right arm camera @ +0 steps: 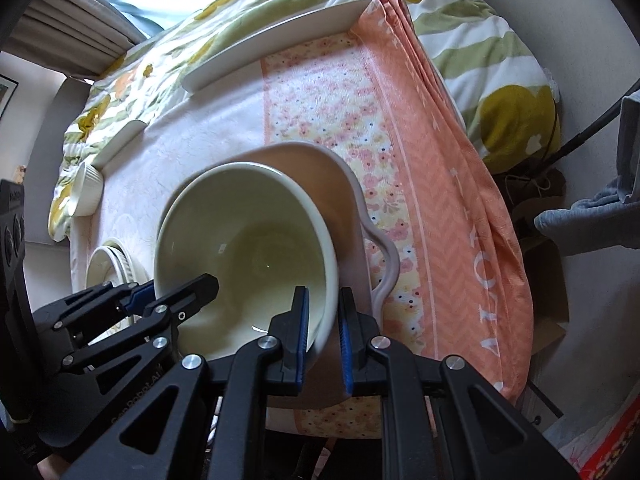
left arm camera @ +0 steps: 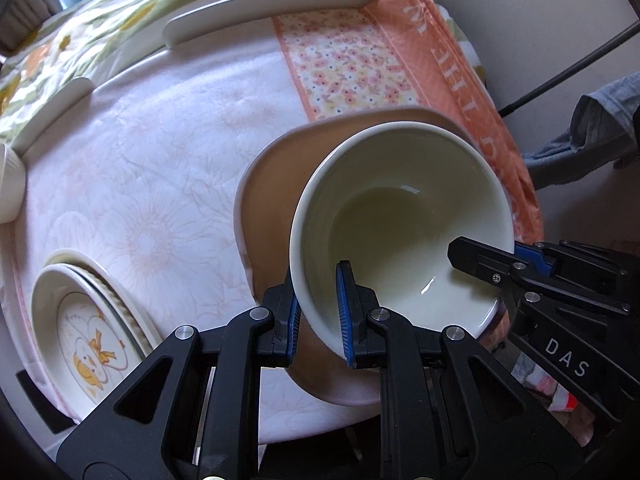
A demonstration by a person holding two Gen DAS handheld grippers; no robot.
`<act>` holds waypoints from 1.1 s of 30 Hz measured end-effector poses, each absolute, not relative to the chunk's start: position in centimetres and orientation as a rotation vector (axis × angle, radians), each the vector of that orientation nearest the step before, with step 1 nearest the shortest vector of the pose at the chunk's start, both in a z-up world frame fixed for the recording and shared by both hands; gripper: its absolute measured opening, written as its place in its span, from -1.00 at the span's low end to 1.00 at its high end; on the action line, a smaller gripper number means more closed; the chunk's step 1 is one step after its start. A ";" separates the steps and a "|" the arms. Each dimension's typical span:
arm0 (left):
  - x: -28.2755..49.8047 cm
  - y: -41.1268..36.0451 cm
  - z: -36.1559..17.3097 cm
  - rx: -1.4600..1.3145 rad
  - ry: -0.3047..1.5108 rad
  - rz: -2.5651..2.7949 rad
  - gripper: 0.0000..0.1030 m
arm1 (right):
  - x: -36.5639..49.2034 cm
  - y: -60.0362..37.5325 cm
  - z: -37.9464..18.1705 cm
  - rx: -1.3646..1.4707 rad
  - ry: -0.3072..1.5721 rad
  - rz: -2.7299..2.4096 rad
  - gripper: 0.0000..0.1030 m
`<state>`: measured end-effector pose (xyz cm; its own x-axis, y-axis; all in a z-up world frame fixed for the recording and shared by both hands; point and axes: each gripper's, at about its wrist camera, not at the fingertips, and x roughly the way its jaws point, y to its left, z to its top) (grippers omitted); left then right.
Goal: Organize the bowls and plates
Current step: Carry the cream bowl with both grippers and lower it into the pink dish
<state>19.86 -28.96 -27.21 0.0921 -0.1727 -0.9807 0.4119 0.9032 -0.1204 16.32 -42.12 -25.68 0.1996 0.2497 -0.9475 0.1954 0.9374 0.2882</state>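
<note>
A cream bowl [left arm camera: 400, 216] sits over a pink wavy-edged plate [left arm camera: 276, 184] near the table's front edge. My left gripper [left arm camera: 318, 314] is shut on the bowl's near-left rim, one finger inside and one outside. My right gripper [right arm camera: 323, 330] is shut on the same bowl [right arm camera: 240, 240] at its right rim, above the pink plate [right arm camera: 344, 200]. Each gripper shows in the other's view: the right one in the left wrist view [left arm camera: 520, 268], the left one in the right wrist view [right arm camera: 160, 296].
A stack of plates with a duck picture [left arm camera: 92, 340] lies at the front left. A small ribbed white cup [right arm camera: 86, 192] stands at the left. Long white plates [left arm camera: 272, 4] lie at the far edge. An orange flowered cloth [right arm camera: 420, 184] covers the right side.
</note>
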 end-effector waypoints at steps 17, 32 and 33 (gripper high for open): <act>19.8 -29.3 -26.8 0.303 1.337 -0.444 -0.72 | 16.7 -42.3 -24.7 0.357 1.368 0.011 -0.73; 18.8 -26.4 -21.1 0.169 1.235 -0.434 -0.72 | 15.2 -42.4 -20.4 0.345 1.288 0.071 -0.73; 18.7 -25.6 -20.1 0.134 1.216 -0.433 -0.71 | 15.2 -42.2 -19.9 0.339 1.277 0.092 -0.73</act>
